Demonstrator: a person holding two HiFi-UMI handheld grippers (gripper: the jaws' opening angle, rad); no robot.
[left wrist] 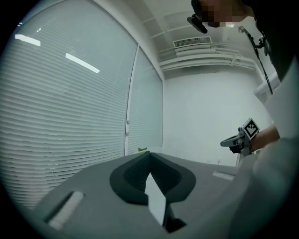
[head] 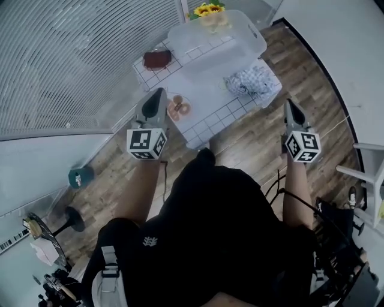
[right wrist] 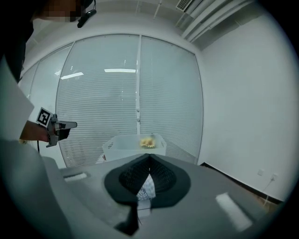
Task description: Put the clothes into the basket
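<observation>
Checked cloth (head: 252,81): crumpled on the right corner of the white table (head: 207,123), just beside the basket (head: 255,36). Dark red cloth (head: 157,59): bunched on the table's left side, also outside the basket. The basket is clear plastic and stands at the table's far end; no clothes can be seen in it. Sunflowers (head: 210,10) just behind it. Plate (head: 179,108) with round brown items near the front edge.

Left gripper (head: 159,91): jaws together, nothing between them, held above the table's left edge. Right gripper (head: 288,102): jaws together, empty, over the wood floor (head: 312,66) right of the table, well apart from the cloth.
</observation>
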